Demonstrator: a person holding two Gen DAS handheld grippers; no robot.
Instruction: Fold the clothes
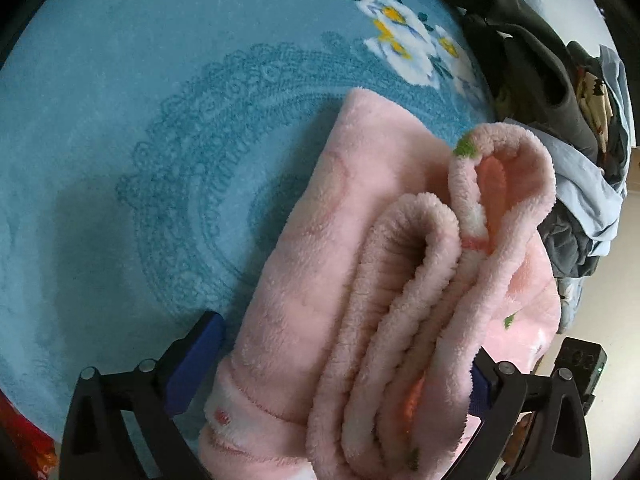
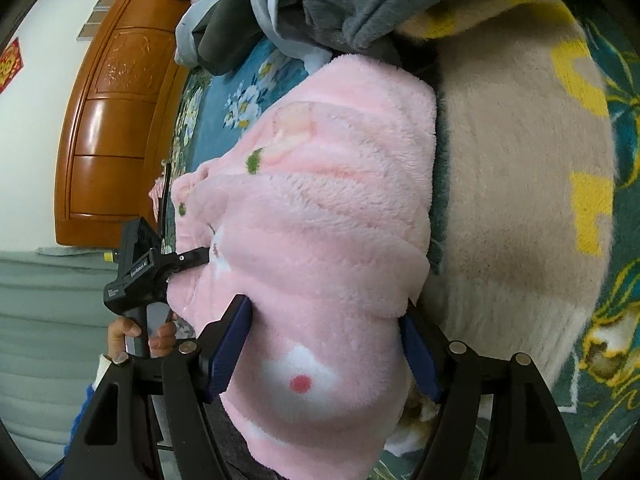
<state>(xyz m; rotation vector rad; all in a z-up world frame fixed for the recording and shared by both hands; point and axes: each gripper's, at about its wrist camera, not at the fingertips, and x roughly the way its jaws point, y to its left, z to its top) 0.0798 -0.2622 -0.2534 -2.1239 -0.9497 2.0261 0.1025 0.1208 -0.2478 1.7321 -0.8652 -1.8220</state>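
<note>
- While the left gripper [image 1: 336,364] reaches in from the bottom of the left wrist view, its two black arms splay to either side and the blue pads [image 1: 196,364] stand wide apart; the folded pink fleece garment [image 1: 360,264] fills the gap, its right edge against the right pad, while the left pad shows a sliver of space beside the cloth, so whether the claw truly pinches it I cannot tell
- The garment's stacked, rounded folds run from the lower middle of that frame up toward the upper right, its long axis leaning on that diagonal; it lies over a teal blanket [image 1: 140,140] with white flowers printed near the top
- A heap of grey and light-blue clothes [image 1: 560,120] sits along the right edge
- In the right wrist view the right gripper [image 2: 324,344] comes up from the bottom, spread wide, with the same garment [image 2: 320,220] bulging between both pads and pressing on them
- Here the bundle stretches from the lower centre toward the upper middle, next to a beige fuzzy cloth [image 2: 512,200] with yellow marks at right
- At lower left a hand [image 2: 140,336] grips the handle of the other gripper, whose tip goes into the garment's left edge
- A wooden headboard [image 2: 112,120] stands at upper left
</note>
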